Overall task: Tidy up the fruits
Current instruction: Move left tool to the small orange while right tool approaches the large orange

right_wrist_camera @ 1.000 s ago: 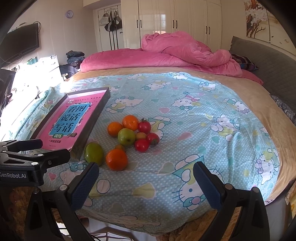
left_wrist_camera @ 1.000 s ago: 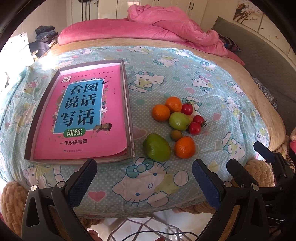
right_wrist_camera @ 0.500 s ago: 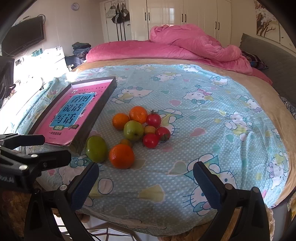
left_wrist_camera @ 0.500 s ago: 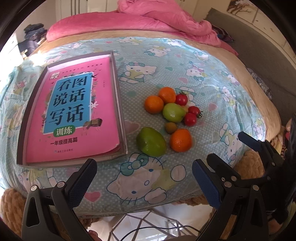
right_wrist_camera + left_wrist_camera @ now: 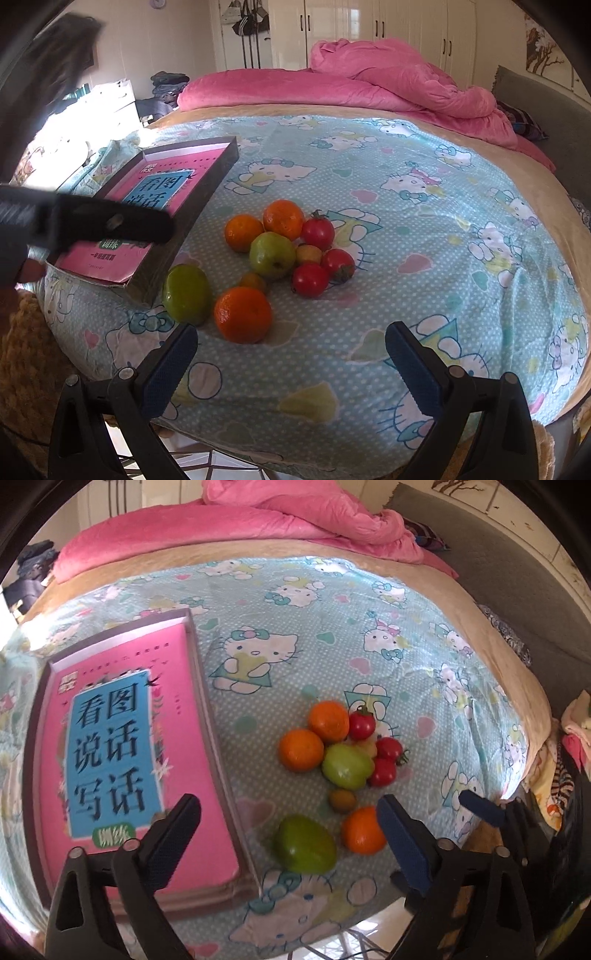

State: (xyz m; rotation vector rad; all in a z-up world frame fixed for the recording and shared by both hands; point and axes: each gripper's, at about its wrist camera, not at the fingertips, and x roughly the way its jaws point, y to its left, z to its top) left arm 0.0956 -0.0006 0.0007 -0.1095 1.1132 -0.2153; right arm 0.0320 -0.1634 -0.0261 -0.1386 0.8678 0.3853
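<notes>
My left claw [image 5: 288, 834] hovers over the near green fruit [image 5: 306, 843], jaws closing, nothing pinched yet. Right claw [image 5: 291, 360] spread, empty, near the front orange [image 5: 242, 314]. Fruits lie right of the tray [image 5: 218, 738]. Risk, I judge: soft bedsheet [image 5: 406, 206], round fruit rolls off the near edge if nudged

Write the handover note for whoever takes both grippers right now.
Left gripper: jaws closing, nothing between them, above the near green fruit and the near orange.
Right gripper: jaws open, empty, short of the pile.
Fruit: three oranges, two green fruits, three tomatoes and two small fruits, all loose on the patterned sheet, right of the box.
The box holds a pink book and no fruit.
Done: nothing sorted yet.
Left: all the fruit.
</notes>
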